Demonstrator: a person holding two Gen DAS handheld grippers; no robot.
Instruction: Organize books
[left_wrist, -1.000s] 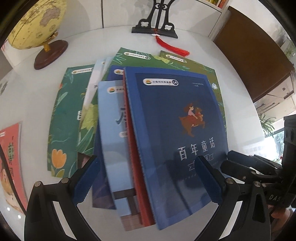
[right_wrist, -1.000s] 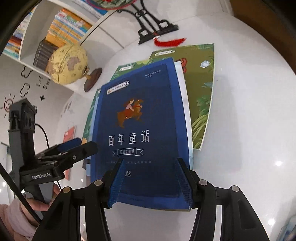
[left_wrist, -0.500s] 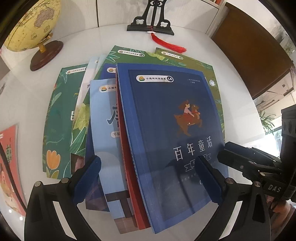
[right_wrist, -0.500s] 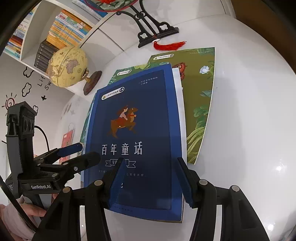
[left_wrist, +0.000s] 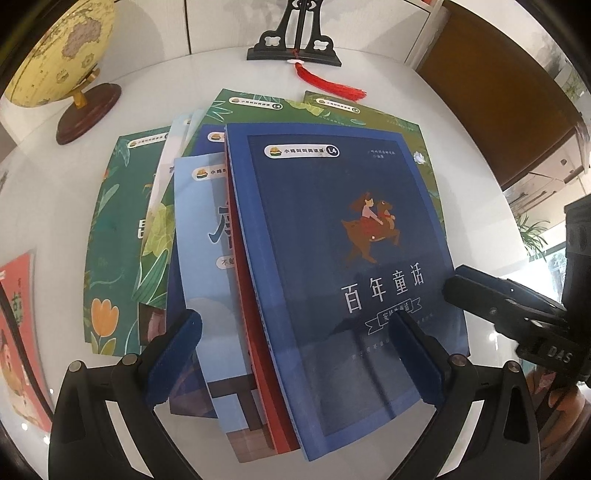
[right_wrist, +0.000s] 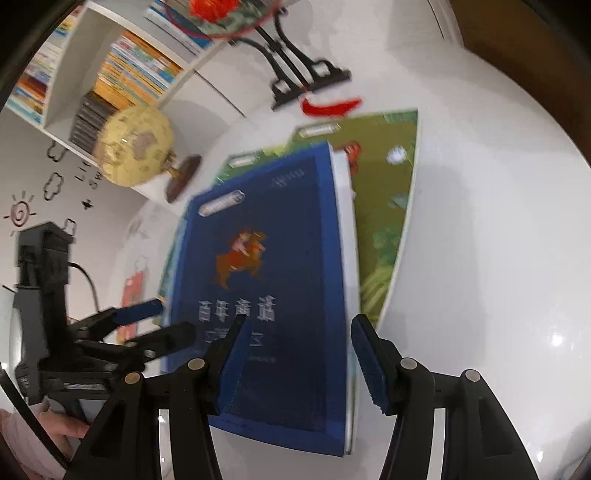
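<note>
Lying atop a fanned pile on the white table (left_wrist: 480, 155), the dark blue book (left_wrist: 343, 258) looked thin, floppy, glossy — best pinched at its near edge; left gripper (left_wrist: 295, 354) and right gripper (right_wrist: 299, 360) both stood apart, empty.

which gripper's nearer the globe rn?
Left. The left gripper hangs over the pile's near edge on the globe side; the right gripper is beyond the navy book.

White table (left_wrist: 424, 99) beneath a white bookshelf (right_wrist: 70, 92); brown cabinet (left_wrist: 498, 92) to the right of the table; wall decals (right_wrist: 55, 184) below the bookshelf.
</note>
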